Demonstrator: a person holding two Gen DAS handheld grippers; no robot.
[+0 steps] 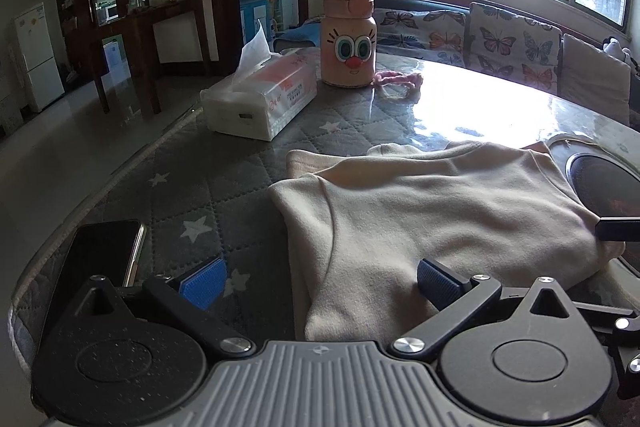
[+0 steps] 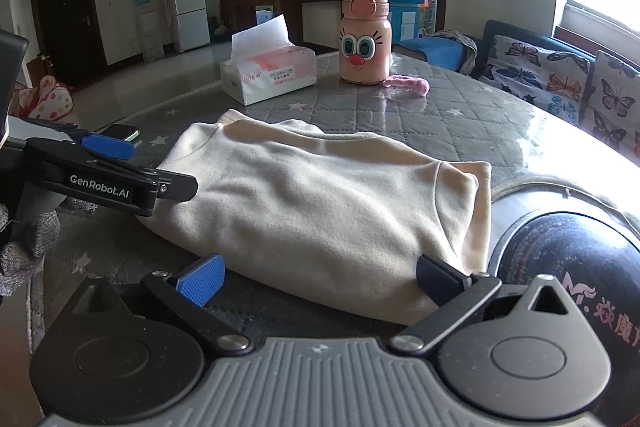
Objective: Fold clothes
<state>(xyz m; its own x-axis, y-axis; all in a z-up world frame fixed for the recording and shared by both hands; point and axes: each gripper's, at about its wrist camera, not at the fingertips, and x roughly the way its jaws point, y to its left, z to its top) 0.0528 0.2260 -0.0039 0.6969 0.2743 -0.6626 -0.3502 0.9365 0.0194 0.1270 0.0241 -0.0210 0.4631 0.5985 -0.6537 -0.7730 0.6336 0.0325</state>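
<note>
A round table (image 2: pixel 472 99) with a gray quilted star cover stands in a sunny living room. The cream shirt (image 2: pixel 320 195) is the thing to look from. It lies folded in a soft bundle on the near part of the table.

Closest to us, the left gripper (image 1: pixel 320 283) hangs at the shirt's near edge. Its blue-padded fingers (image 1: pixel 204 281) are spread wide apart and grasp nothing; one pad is over the cloth and one is over the bare cover. The right gripper (image 2: pixel 318 281) is at the shirt's near edge too, its fingers (image 2: pixel 200 279) also spread wide, with nothing between them.

Just left of the shirt lies a dark phone (image 1: pixel 104 251). Right of the shirt, touching its edge, is a round black thing (image 2: pixel 568 259) with pink writing.

Farther back from the shirt sits a tissue pack (image 2: pixel 272 75) with one white tissue poking up. Beside it stands a pink bottle (image 2: pixel 364 43) with a funny face, upright. A fuzzy pink band (image 2: pixel 408 83) lies just by the bottle.

Behind all that is a sofa with butterfly cushions (image 2: pixel 560 79), and a white fridge (image 2: pixel 188 7) stands by the far wall.
</note>
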